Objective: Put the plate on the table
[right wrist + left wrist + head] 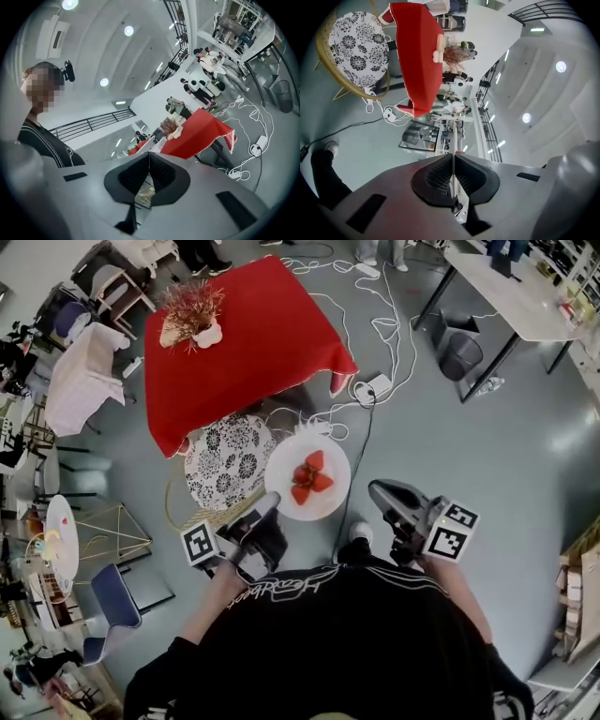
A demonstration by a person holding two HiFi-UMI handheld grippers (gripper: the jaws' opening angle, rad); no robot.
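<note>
While it hangs in the air short of the red-clothed worktop (272, 343), item one is a white plate (323, 504): round, carried level, resting on no surface. It bears strawberries (309, 477), red, clustered at its middle. Position: in front of the person, between the two grippers, just beside a stool (230, 460) with a black-and-white flowered cushion. The worktop's near edge is close but apart from it.

Left gripper (270, 501): fingers (436, 176) clamped on the plate's near-left rim. In the left gripper view the rim shows as a thin white line pinched edge-on between the pads.

Right gripper (375, 487): fingers (164, 176) likewise drawn narrow. In the right gripper view the plate's white edge runs into the seam between them. In the head view its tip lies just beside the plate's right rim.

Worktop: square, red cloth, carrying one dried spiky plant arrangement (192, 313) near its left edge.

Floor (487, 456): grey, with white cables (398, 334) and a power strip (378, 385) by the worktop's right corner.

Person: black top (347, 643), at the bottom of the head view.
</note>
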